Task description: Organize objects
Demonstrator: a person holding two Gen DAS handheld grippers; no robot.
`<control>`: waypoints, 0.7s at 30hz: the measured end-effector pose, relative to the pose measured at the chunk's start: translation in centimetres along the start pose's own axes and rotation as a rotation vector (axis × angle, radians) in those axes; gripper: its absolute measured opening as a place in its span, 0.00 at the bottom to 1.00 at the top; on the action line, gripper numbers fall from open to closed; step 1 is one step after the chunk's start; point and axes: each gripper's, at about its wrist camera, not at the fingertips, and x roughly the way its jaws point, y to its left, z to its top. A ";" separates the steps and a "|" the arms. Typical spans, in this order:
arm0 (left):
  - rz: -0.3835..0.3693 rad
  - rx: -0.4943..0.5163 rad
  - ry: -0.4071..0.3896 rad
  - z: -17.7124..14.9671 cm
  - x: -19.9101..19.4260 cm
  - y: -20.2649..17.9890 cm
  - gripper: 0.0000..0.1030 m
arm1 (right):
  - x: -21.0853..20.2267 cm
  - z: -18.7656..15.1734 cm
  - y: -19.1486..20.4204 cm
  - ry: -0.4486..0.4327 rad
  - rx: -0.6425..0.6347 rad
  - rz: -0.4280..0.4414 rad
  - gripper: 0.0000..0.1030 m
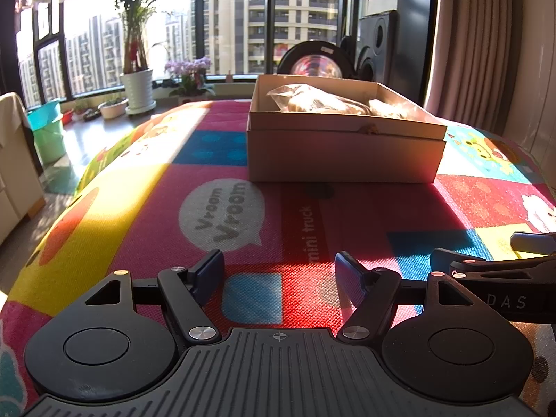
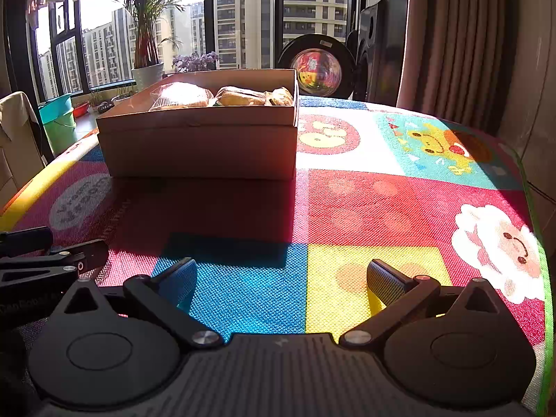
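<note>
A tan cardboard box (image 1: 344,153) stands on the colourful play mat (image 1: 208,208), holding several clear-wrapped pastries (image 1: 312,99). In the right wrist view the same box (image 2: 201,149) sits at the upper left, with the wrapped pastries (image 2: 239,97) showing above its rim. My left gripper (image 1: 279,271) hovers low over the mat in front of the box, open, nothing between its fingers. My right gripper (image 2: 281,278) is open too, over the blue and yellow squares, well short of the box. Each gripper shows at the edge of the other's view.
The mat-covered surface (image 2: 399,201) drops off at the left and right edges. Behind the box stand a round black lamp with a glass dome (image 2: 318,67), dark speakers (image 1: 377,45), a curtain (image 2: 451,41), potted plants (image 1: 137,80) and large windows. Green buckets (image 1: 47,128) stand on the floor at left.
</note>
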 end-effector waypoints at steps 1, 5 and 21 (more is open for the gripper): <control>0.000 0.000 0.000 0.0 0.0 0.0 0.73 | 0.0 0.0 0.0 0.000 0.000 0.000 1.00; 0.001 0.001 0.000 0.0 0.0 0.0 0.73 | 0.0 0.0 0.0 0.000 0.000 0.000 1.00; -0.004 -0.004 0.000 0.0 0.0 0.2 0.74 | 0.0 0.0 0.0 0.000 0.000 0.000 1.00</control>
